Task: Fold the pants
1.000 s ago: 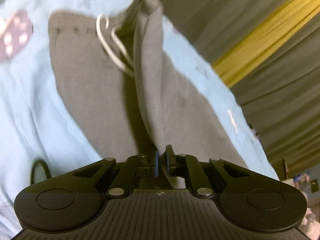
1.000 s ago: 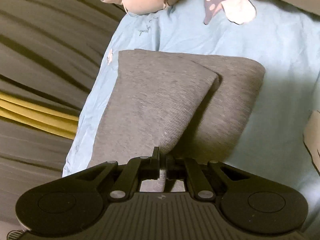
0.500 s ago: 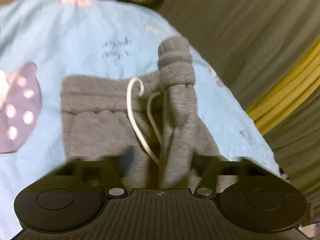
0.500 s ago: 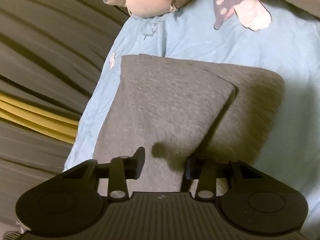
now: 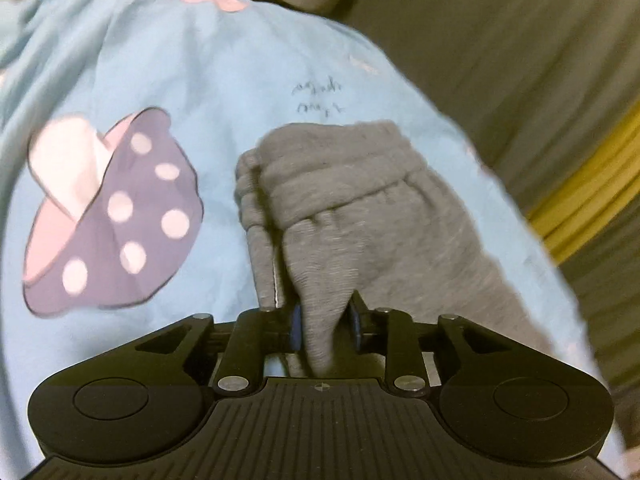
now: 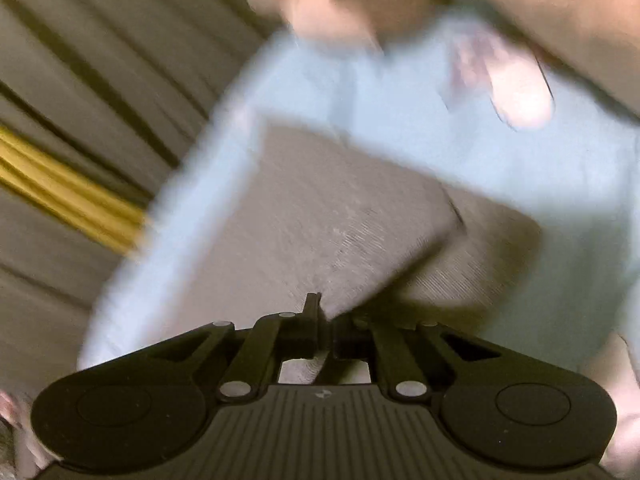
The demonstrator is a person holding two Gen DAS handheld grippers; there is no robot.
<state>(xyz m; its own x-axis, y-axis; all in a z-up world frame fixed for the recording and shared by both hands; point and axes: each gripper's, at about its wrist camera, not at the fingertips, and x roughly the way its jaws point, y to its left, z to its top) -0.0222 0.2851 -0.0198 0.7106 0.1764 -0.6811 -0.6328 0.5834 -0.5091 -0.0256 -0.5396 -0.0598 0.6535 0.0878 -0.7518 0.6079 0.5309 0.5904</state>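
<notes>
The pants (image 5: 372, 216) are grey ribbed sweatpants, soft and thick, with a gathered elastic cuff bunched into rolls at the far end in the left wrist view. A bit of white shows along the fold beside the cuffed leg. In the right wrist view, which is blurred, the pants (image 6: 328, 220) lie as a broad folded slab, an upper layer laid slantwise over a lower one whose rounded corner sticks out to the right.

The left gripper (image 5: 325, 326) has a pinch of the grey cloth running up between its blue pads; its jaws are opening, and a gap shows on the right side between cloth and pad. The cuffed leg stretches away from it across the bed. The right gripper (image 6: 326, 320) has its jaws drawn together on the near edge of the folded slab, with grey fabric caught at the tips and showing below them.

The pants rest on a light blue sheet (image 5: 120, 60) printed with a purple, white-dotted mushroom (image 5: 116, 216) and some small dark script. Beyond the sheet's edge hangs drab olive fabric in folds (image 5: 520, 40), crossed by a yellow band (image 5: 588, 200).
</notes>
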